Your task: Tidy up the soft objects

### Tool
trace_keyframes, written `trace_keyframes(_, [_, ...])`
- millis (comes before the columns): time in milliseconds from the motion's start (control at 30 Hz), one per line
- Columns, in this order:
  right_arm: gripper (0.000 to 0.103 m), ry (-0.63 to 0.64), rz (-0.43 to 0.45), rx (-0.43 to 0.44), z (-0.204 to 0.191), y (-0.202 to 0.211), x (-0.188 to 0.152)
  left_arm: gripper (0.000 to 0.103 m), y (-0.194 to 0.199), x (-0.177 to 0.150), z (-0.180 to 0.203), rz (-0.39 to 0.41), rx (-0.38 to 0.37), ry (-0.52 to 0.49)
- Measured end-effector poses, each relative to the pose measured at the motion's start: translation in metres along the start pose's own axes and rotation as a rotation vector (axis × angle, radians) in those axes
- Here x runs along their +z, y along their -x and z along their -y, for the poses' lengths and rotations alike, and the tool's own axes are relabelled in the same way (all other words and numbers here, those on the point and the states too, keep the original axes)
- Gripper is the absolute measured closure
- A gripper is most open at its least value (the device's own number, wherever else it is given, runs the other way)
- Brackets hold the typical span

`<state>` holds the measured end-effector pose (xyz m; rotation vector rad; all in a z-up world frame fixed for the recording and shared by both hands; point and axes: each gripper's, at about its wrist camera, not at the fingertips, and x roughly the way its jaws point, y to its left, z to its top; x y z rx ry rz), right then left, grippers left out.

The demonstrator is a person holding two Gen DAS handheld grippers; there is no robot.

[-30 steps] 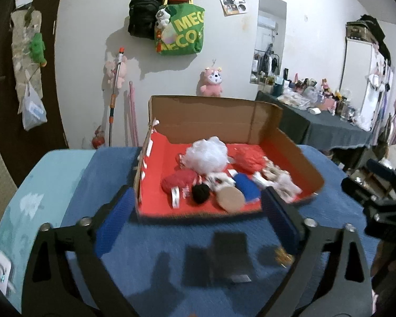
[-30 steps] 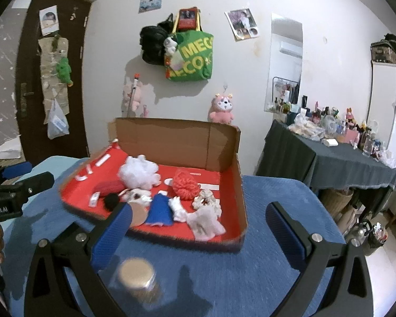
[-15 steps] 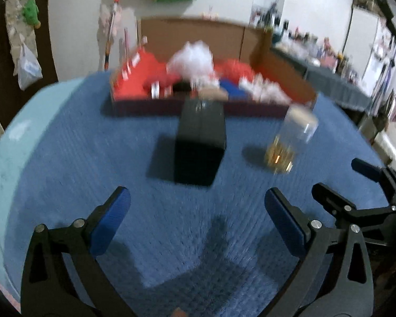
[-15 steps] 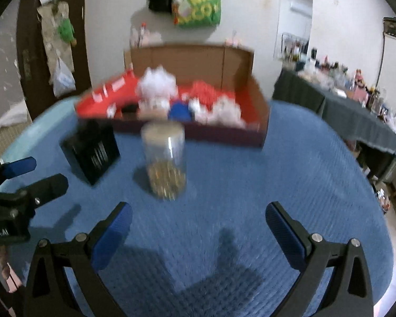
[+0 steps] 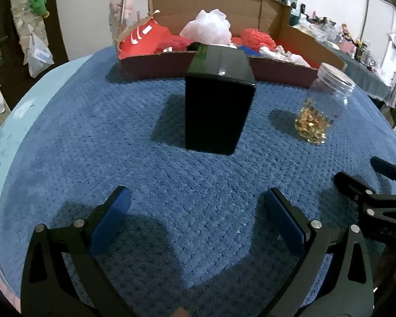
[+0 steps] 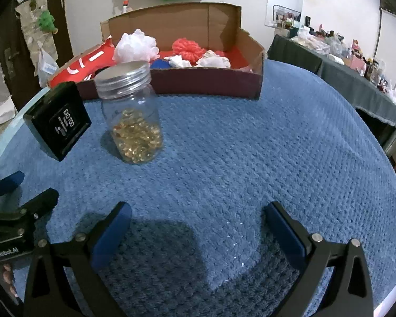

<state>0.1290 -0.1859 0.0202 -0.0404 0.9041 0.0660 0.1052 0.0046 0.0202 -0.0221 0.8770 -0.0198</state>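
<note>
A cardboard box [image 5: 155,60] [image 6: 208,84] with a red lining stands at the far side of the blue blanket. It holds several soft objects: a white mesh puff [image 5: 207,27] [image 6: 135,46], a red puff [image 5: 258,38] [image 6: 188,49], white and blue pieces [image 6: 213,62]. My left gripper [image 5: 196,222] is open and empty, low over the blanket, well short of the box. My right gripper [image 6: 198,227] is open and empty, also near the front; it shows in the left wrist view [image 5: 377,200].
A black box [image 5: 217,97] [image 6: 58,120] stands on the blanket between my left gripper and the cardboard box. A clear jar [image 5: 323,103] [image 6: 130,113] with golden bits and a metal lid stands to its right. A cluttered dark table [image 6: 356,79] is at the far right.
Both grippers have pulled back from the cardboard box and dropped low toward the front of the blanket. The black box and jar now stand in full view ahead of them.
</note>
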Motion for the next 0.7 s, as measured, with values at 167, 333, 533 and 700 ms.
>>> trace_keyframes(167, [0.000, -0.001, -0.003, 0.006, 0.0001, -0.0015, 0.0012, 0.000, -0.0043, 0.0029, 0.0007, -0.008, 0.012, 0.016])
trace_keyframes(333, [0.000, -0.013, -0.007, 0.016, 0.0036, -0.0020, 0.0022, 0.000, -0.0059, 0.0053, 0.0030, -0.007, 0.016, 0.013])
trace_keyframes(533, [0.000, -0.012, -0.008, 0.012, 0.0014, -0.0032, 0.0033, 0.000, -0.0073, 0.0076, 0.0035, -0.005, 0.014, 0.015])
trace_keyframes(700, [0.000, -0.006, -0.009, 0.007, -0.0001, -0.0037, 0.0032, 0.000, -0.0081, 0.0083, 0.0035, -0.004, 0.013, 0.015])
